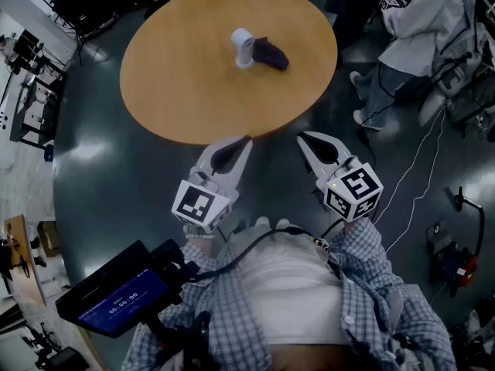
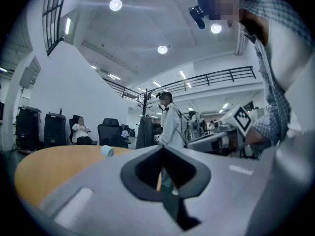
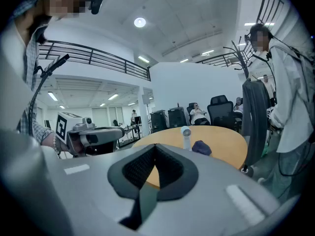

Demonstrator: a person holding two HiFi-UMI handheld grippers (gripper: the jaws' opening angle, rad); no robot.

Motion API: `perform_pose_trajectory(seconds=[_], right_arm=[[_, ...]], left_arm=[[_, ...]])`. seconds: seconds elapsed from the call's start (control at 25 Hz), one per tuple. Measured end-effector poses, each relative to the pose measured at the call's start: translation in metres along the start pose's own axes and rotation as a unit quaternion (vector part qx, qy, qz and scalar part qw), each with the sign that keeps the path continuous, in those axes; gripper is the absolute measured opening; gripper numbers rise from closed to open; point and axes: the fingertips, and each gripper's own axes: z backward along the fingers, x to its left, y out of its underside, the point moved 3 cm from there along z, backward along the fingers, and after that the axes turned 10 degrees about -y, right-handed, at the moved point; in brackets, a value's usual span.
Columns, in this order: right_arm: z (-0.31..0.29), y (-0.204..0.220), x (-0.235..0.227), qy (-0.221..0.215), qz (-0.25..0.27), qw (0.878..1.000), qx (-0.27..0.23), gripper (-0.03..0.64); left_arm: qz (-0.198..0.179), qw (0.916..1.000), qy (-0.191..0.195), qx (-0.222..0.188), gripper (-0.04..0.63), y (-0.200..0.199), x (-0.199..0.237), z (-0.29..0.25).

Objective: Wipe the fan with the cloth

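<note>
Head view steeply down, gripper views low and level, facing the table (image 1: 193, 76), shared by all.

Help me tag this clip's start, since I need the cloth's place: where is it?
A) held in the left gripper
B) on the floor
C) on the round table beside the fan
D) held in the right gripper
C: the dark cloth lies on the round table beside the small white fan, while the left gripper and right gripper are both shut on nothing, short of the table's edge.
</note>
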Motion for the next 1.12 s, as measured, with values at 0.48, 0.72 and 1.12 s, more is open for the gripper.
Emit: perform_pose_trajectory(seconds=[0.48,0.72,1.12], right_arm=[[-0.003,0.001,0.002,-0.002,-0.002,1.0,0.0,0.003],[-0.003,-0.001,0.002,-0.006,-0.009,1.0,-0.008,0.003],[0.027,0.012,-0.004,-0.009,-0.014,1.0,-0.012,0.003]], left_arm=[[-0.001,1.0,0.008,-0.005,0.0,0.004,-0.001,-0.001],[-0.001,1.0,0.003,-0.002,0.0,0.001,-0.001,-0.001],[-0.003,1.0,-0.01,-0.001,0.0,0.007,-0.026,-0.004]])
